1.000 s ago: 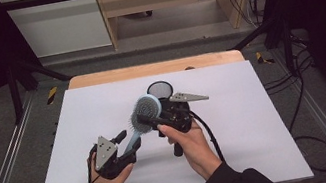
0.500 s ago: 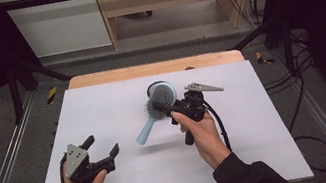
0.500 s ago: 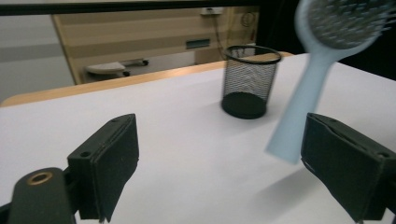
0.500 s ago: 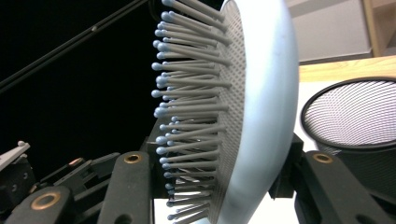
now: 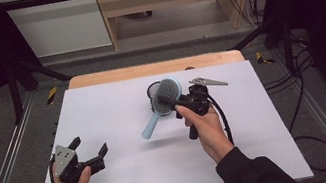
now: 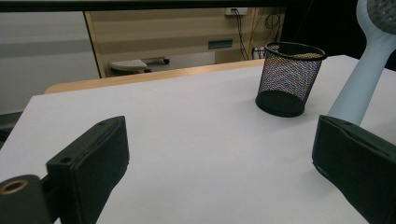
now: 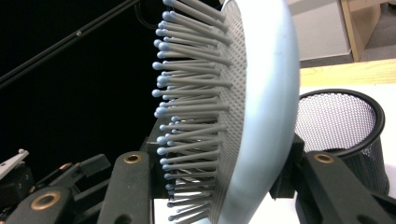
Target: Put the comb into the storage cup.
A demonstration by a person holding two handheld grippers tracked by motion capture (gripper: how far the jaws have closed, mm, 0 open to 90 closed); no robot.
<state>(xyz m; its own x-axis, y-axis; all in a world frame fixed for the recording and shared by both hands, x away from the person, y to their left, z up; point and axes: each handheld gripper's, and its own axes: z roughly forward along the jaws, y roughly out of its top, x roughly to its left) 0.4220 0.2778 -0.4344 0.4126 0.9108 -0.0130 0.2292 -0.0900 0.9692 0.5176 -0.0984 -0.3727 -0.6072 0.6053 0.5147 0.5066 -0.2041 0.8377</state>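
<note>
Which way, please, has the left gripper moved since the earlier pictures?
Yes: the left gripper has moved left, away from the mesh cup, towards the table's left edge.

I see a pale blue hairbrush (image 5: 165, 102) with grey bristles — beside a black mesh cup (image 6: 289, 77) on my white table (image 5: 103, 112).

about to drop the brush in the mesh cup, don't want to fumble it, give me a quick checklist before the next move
1. Right hand-held gripper clamped on the hairbrush: ok, jaws pinch the brush head from both sides.
2. Left hand-held gripper clear of the brush: ok, its jaws have just been opening, nothing between them.
3. Mesh cup upright on the table: ok.
4. Cup empty: cannot tell, the inside is hidden.
5. Brush handle free: ok, it hangs in the air, touching nothing.
6. Handle lined up over the cup mouth: not ok, it points away toward the table's near side.
</note>
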